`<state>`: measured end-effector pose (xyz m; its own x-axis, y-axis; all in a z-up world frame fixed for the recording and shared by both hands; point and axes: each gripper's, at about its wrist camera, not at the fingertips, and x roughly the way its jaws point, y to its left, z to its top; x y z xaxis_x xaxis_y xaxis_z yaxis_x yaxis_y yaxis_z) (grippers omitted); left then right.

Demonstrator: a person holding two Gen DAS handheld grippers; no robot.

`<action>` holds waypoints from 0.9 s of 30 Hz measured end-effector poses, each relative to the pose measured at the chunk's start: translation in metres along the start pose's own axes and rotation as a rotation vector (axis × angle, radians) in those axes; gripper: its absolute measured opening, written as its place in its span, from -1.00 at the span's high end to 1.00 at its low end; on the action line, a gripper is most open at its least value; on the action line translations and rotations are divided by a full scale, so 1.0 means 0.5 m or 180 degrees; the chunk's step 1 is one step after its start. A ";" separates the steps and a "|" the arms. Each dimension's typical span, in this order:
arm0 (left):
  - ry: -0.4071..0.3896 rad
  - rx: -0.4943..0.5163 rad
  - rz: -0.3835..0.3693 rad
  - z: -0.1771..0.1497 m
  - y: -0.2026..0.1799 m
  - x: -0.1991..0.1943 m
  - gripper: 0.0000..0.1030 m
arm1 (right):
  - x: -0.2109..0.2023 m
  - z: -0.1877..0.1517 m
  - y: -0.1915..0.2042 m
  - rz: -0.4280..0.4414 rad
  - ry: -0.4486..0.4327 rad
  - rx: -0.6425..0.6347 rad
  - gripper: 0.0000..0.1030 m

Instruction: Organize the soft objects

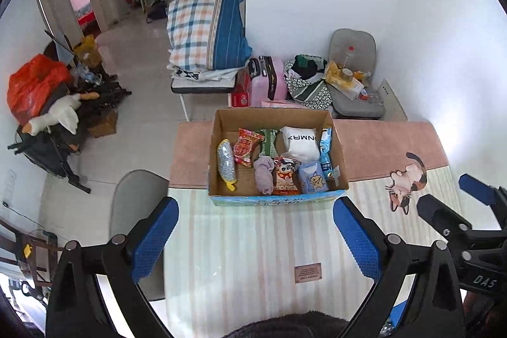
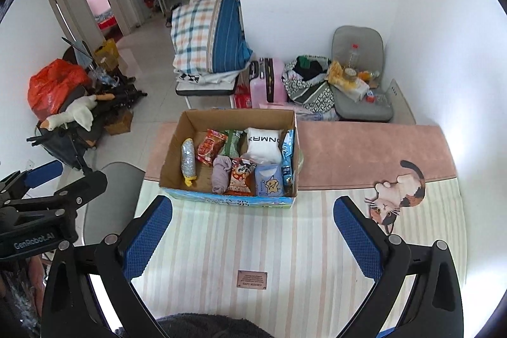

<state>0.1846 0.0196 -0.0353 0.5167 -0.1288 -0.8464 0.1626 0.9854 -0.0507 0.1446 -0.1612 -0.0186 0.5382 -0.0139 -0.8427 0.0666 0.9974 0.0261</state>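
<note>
At frame centre, the cardboard box (image 1: 275, 119) on the striped mat (image 1: 253, 243) holds a white pillow (image 1: 299, 141), snack packets (image 1: 286, 176) and lilac cloth (image 1: 264, 175). Left gripper (image 1: 255, 238) and right gripper (image 2: 252, 235) hover below, jaws spread, empty. A cat picture (image 2: 397, 195) lies lower right.

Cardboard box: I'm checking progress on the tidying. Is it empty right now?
No. The cardboard box holds several things, among them a white pouch, a lilac cloth roll and snack packets.
</note>
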 end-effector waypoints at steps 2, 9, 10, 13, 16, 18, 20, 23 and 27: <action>-0.0041 0.0018 0.0026 -0.009 -0.001 -0.024 -0.94 | -0.034 -0.015 0.005 0.0014 -0.0053 -0.0010 -1.00; -0.0148 -0.0066 -0.0045 -0.027 0.003 -0.078 -0.94 | -0.094 -0.038 0.008 -0.0007 -0.0125 -0.0012 -1.00; -0.0167 -0.0052 -0.0034 -0.028 0.002 -0.084 -0.94 | -0.098 -0.038 0.007 -0.0016 -0.0134 -0.0007 -1.00; -0.0218 -0.0030 -0.0001 -0.028 -0.004 -0.089 -0.94 | -0.109 -0.037 0.004 -0.0052 -0.0174 0.0015 -1.00; -0.0266 -0.0022 0.0019 -0.025 -0.007 -0.090 -0.94 | -0.118 -0.031 0.000 -0.0136 -0.0245 0.0014 -1.00; -0.0307 -0.0011 0.0039 -0.022 -0.009 -0.089 -0.94 | -0.118 -0.023 -0.003 -0.0191 -0.0263 0.0027 -1.00; -0.0351 -0.0011 0.0078 -0.019 -0.011 -0.086 -0.94 | -0.119 -0.018 -0.005 -0.0243 -0.0281 0.0040 -1.00; -0.0372 -0.0023 0.0122 -0.013 -0.011 -0.078 -0.94 | -0.119 -0.004 -0.009 -0.0302 -0.0321 0.0048 -1.00; -0.0367 -0.0058 0.0114 -0.008 -0.008 -0.070 -0.94 | -0.122 0.011 -0.012 -0.0375 -0.0378 0.0049 -1.00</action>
<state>0.1628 0.0207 -0.0076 0.6152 -0.1044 -0.7814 0.1275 0.9913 -0.0321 0.1159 -0.1667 0.0355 0.6213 -0.1400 -0.7710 0.1477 0.9872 -0.0602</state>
